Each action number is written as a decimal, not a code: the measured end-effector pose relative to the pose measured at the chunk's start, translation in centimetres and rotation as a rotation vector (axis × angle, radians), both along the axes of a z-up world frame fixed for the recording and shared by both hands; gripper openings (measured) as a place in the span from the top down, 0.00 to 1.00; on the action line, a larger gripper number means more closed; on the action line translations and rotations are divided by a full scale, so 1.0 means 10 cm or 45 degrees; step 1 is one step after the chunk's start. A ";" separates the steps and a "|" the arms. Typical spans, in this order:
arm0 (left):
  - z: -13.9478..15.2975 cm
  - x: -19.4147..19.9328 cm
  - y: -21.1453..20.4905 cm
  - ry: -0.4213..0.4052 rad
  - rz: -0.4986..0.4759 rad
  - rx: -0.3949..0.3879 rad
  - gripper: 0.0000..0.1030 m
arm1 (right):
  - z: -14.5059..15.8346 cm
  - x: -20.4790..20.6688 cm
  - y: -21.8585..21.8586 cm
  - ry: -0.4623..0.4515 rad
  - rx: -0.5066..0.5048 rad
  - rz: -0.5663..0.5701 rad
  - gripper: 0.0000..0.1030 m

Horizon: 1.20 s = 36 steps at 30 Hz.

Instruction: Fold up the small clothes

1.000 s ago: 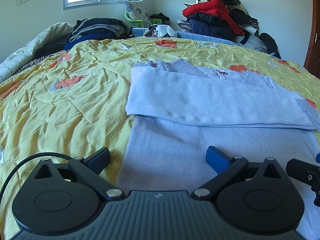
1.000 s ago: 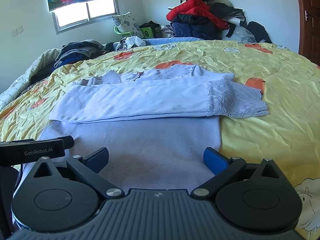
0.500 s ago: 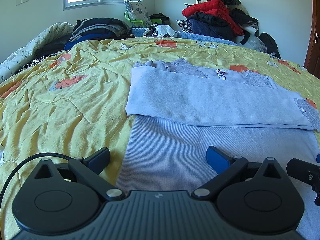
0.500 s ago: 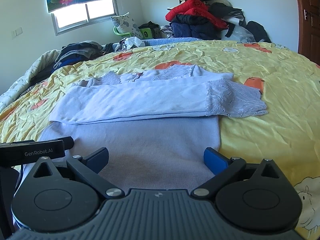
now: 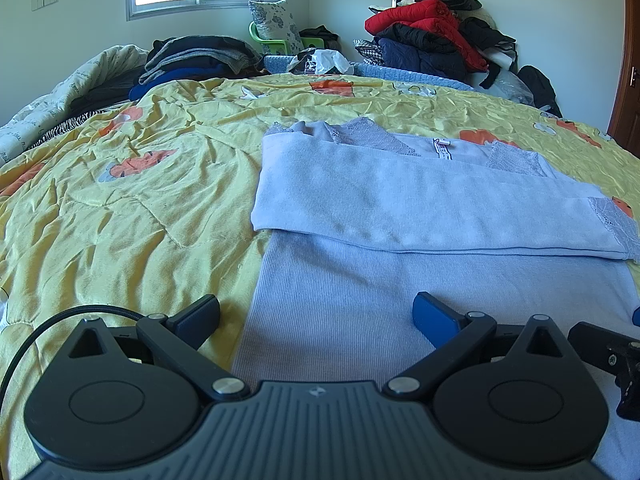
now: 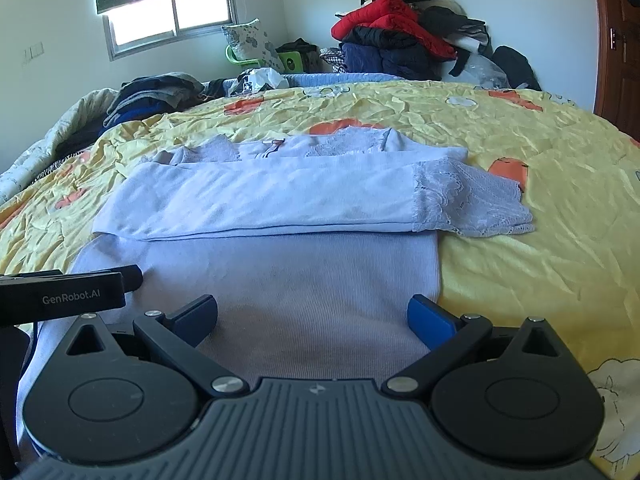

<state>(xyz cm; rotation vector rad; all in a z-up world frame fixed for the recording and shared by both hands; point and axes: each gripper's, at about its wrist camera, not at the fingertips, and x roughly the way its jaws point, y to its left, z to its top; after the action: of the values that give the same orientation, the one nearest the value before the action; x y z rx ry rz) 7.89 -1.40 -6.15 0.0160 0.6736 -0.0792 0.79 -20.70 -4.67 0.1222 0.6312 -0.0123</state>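
Note:
A pale lavender-blue top [image 5: 400,280] [image 6: 288,280] lies flat on the yellow quilt, its sleeves with lace cuffs [image 6: 472,204] folded across the chest. My left gripper [image 5: 316,316] is open and empty, low over the top's near left hem corner. My right gripper [image 6: 312,316] is open and empty, low over the near right hem corner. The left gripper's body [image 6: 64,296] shows at the left edge of the right wrist view, and part of the right gripper [image 5: 604,344] at the right edge of the left wrist view.
The yellow quilt with orange prints [image 5: 120,208] [image 6: 540,240] covers the bed. Piles of dark clothes [image 5: 192,60] and red and black jackets [image 5: 432,40] sit at the far side. A wooden door [image 6: 620,40] stands at the right.

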 end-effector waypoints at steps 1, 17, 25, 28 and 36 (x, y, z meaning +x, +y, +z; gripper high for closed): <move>0.00 0.00 0.01 0.000 0.000 0.000 0.00 | 0.00 0.00 0.00 0.000 0.000 0.000 0.01; 0.00 0.00 0.01 0.000 0.000 0.000 0.00 | 0.00 0.00 0.00 0.002 -0.008 0.001 0.01; 0.00 0.00 0.01 0.000 0.000 -0.001 0.00 | 0.00 0.00 0.00 0.000 -0.003 0.001 0.01; 0.00 0.00 0.01 0.000 0.000 -0.001 0.00 | 0.00 -0.01 -0.01 -0.003 0.004 0.001 0.01; 0.00 0.00 0.01 0.000 0.000 -0.001 0.00 | 0.08 -0.16 -0.12 -0.041 0.074 -0.103 0.02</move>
<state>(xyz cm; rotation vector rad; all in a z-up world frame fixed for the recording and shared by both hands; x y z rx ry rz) 7.89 -1.31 -6.14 0.0155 0.6736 -0.0794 -0.78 -21.90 -3.88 0.2038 0.5942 -0.0700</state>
